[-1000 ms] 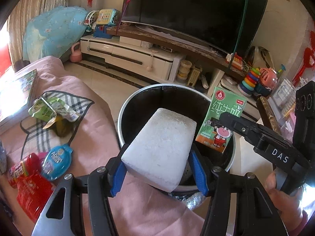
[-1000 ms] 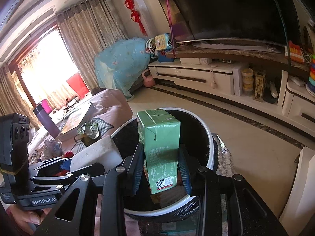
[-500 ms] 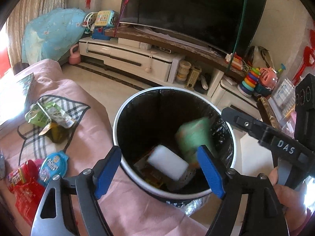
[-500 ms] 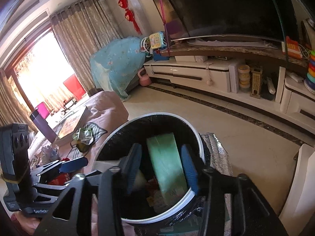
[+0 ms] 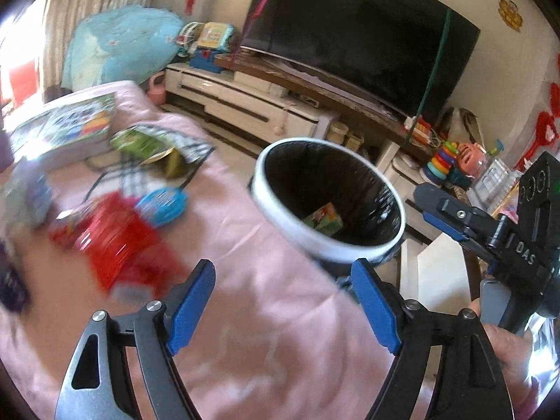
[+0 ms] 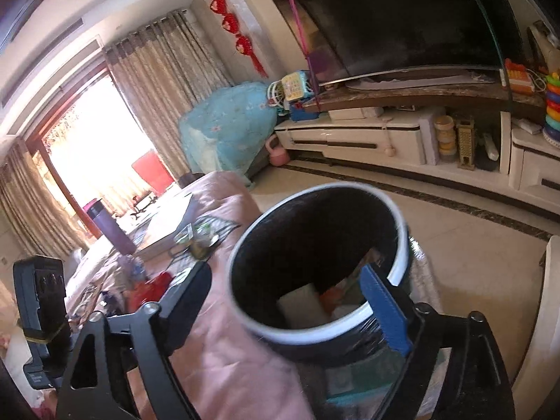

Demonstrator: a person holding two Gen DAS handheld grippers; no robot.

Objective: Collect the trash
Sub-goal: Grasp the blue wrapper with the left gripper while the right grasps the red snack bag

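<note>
Both grippers hold nothing, jaws spread wide. The left gripper (image 5: 281,309) hangs over the pink blanket (image 5: 273,332); the right gripper (image 6: 290,301) straddles the bin (image 6: 399,269). Inside the bin lie the green carton (image 5: 323,218) and the white block (image 6: 301,306). Red wrappers (image 5: 115,241) and a blue packet (image 5: 162,204) lie on the blanket.

The trash bin (image 5: 327,246) stands on the floor, against the edge of the blanket-covered couch (image 5: 266,318), which lies to its left. In the bin lie a carton (image 5: 323,217) and a foam block (image 6: 302,302), side by side at the bottom. Left of the bin, on the couch, lie snack wrappers (image 5: 115,241) and a pouch (image 5: 161,204); beyond them a bag (image 5: 140,143) rests on a checked cloth (image 5: 190,150), with a book (image 5: 66,129) farther left. Behind the bin, across the floor, stands the TV cabinet (image 6: 360,140) with the television (image 5: 360,45) on it.
</note>
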